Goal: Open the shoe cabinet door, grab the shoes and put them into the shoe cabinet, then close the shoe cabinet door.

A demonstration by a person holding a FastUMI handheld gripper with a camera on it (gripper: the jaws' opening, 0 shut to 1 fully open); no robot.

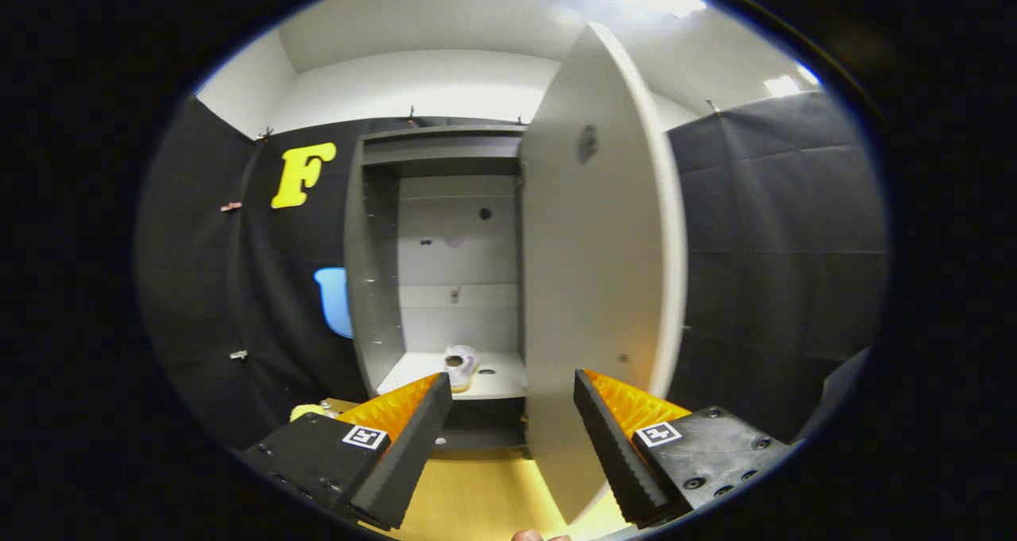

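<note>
Shoe (460, 364) is already sitting on the cabinet's (373, 287) bottom shelf, door (592, 287) swung wide. My tool (512, 438) is spread apart, holding nothing. I'd say just the door closing is left.

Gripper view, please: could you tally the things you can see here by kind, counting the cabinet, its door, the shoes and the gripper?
Cabinet: 1
Door, swung open: 1
Shoe, on the cabinet's lower shelf: 1
Gripper, open, fingers either side of the door's lower edge: 1
Total: 4
</note>
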